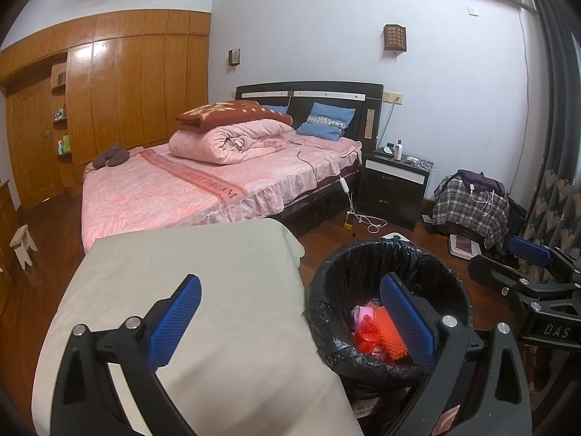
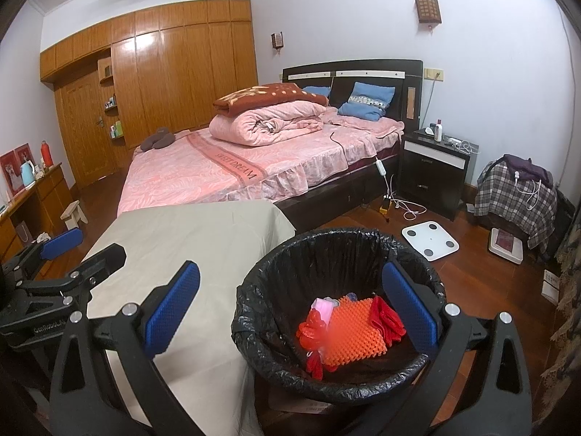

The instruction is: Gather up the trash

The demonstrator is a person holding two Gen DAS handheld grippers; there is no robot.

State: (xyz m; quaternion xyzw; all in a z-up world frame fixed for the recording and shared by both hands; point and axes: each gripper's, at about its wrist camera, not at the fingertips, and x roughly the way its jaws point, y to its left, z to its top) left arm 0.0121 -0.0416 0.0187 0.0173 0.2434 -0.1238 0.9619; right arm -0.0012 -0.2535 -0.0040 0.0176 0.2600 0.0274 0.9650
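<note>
A round bin lined with a black bag stands on the floor next to a table under a beige cloth. In the bin lie an orange foam net, red plastic scraps and a pink piece. My left gripper is open and empty, above the table edge and the bin. My right gripper is open and empty, above the bin. Each gripper shows at the side of the other's view, the right one and the left one.
A bed with pink bedding stands behind the table. A dark nightstand, cables on the floor, a white scale, a plaid-covered seat and a white tray are at the right. A wooden desk and stool are at the left.
</note>
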